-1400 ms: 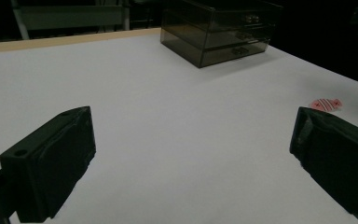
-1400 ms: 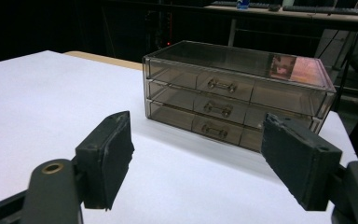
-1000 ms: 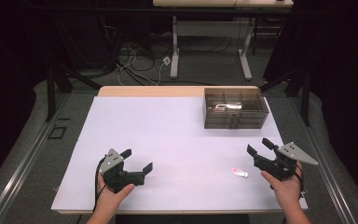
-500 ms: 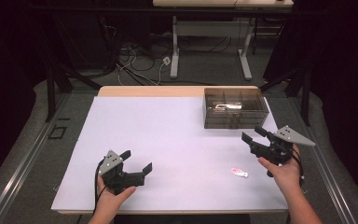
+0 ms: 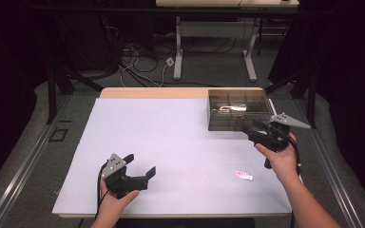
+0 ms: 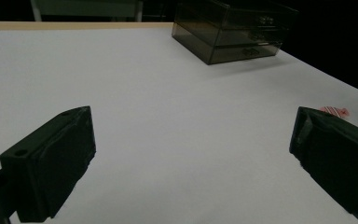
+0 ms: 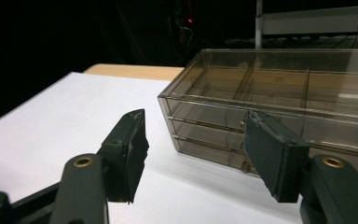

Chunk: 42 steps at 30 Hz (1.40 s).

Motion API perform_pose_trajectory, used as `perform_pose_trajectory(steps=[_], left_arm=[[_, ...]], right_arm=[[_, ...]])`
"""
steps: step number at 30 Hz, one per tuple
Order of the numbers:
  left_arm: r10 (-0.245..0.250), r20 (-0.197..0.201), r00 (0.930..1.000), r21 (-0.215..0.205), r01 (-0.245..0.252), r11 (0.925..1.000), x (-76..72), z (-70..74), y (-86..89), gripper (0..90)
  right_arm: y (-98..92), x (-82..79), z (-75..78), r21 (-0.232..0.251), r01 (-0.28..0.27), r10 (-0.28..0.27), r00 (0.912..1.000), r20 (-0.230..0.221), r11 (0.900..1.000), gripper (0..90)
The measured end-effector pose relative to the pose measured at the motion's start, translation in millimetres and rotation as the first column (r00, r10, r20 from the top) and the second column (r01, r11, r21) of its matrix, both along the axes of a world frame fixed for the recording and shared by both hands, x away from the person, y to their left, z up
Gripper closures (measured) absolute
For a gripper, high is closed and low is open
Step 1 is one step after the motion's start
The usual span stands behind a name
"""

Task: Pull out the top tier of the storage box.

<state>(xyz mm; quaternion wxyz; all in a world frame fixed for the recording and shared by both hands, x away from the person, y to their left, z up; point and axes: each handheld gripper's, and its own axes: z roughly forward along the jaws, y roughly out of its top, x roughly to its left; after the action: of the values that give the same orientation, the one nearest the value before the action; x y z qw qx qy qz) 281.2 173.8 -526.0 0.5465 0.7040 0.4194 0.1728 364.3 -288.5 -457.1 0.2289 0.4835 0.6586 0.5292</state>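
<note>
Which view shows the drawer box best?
The right gripper view: the drawer box is close, its stacked drawers plain behind the open right gripper. The high view shows its top from afar; the left gripper view shows it small and dark.

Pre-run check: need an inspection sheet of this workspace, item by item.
Surface: white table top, wooden strip at the far edge.
Job's things: smoked clear drawer box at the far right; small red-and-white item lying loose near the right hand.
Clutter: nothing seen.
Grippers: left gripper open, empty, low over the near-left area; right gripper open, empty, jaws have just been closing, pointing at the box front.
Cables: one trails from each gripper; loose cables on the floor behind.
Surroundings: dark room, desk legs beyond.
</note>
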Motion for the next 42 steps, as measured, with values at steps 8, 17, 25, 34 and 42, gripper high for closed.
perform_pose_trajectory(steps=[8,17,25,34,42], left_arm=[[0.001,-0.007,1.0000,-0.001,-0.001,1.0000,0.6,-0.3,0.5,0.3],[-0.001,-0.011,0.9999,0.005,0.001,1.0000,1.1,-0.9,1.2,0.3],[-0.001,-0.017,0.9999,0.009,0.001,1.0000,1.7,-2.0,1.4,0.4],[-0.003,-0.017,0.9998,0.016,0.003,0.9999,2.1,-2.8,1.3,0.4],[-0.005,-0.025,0.9997,0.020,0.006,0.9998,2.8,-4.3,0.4,0.4]], right_arm=[[6.0,17.2,3.9,0.003,0.020,-0.019,0.9968,-0.078,1.000,37.4],[11.4,34.8,2.0,-0.040,0.026,-0.031,0.9909,-0.131,0.999,36.4],[10.9,49.3,-7.0,-0.005,0.055,-0.055,0.9833,-0.174,0.998,39.5],[9.5,57.6,-13.9,0.007,0.095,-0.092,0.9771,-0.192,0.995,43.4],[3.1,63.6,-14.9,0.073,0.137,-0.111,0.9538,-0.279,0.988,53.8]])
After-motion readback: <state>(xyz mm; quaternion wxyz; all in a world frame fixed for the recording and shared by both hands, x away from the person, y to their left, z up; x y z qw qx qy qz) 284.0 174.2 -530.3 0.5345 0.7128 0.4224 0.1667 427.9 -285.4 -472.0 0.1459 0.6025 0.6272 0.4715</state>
